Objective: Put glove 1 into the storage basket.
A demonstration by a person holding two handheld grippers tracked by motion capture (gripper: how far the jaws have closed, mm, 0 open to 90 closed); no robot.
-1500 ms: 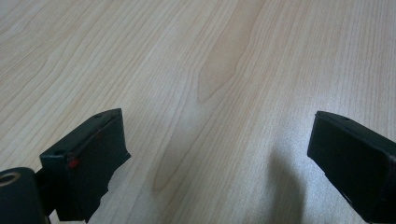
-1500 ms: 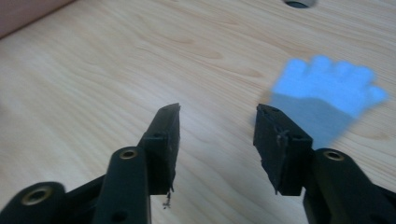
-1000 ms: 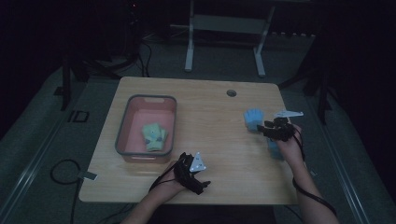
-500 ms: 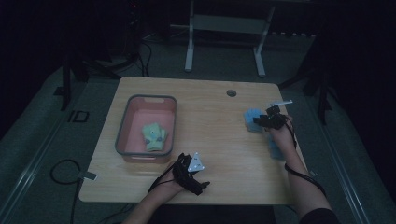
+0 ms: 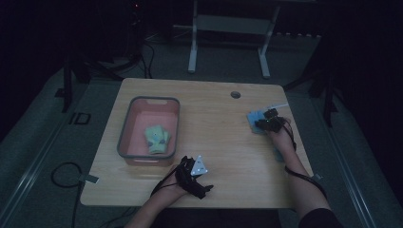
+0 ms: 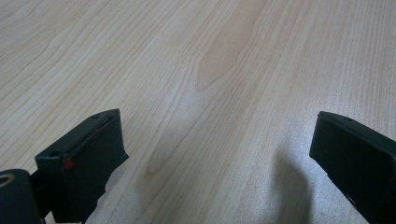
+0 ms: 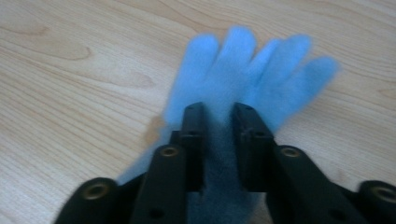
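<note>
The right gripper has just been closing, and its black fingers now sit narrow, pinching a bunched ridge of the fuzzy blue glove, which lies flat with its fingers spread near the right edge of the pale wood-grain surface. The left gripper rests near the front edge, fingers wide over bare wood. A soft green glove lies in the pink rounded bin.

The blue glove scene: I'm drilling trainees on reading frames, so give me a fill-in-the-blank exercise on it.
1. The right gripper has its jaws around a glove coloured ____.
2. The green glove lies inside the pink ____.
3. The left gripper has its jaws ____, with nothing between them.
4. The table top is made of ____.

Missing words: blue; bin; open; wood
</note>
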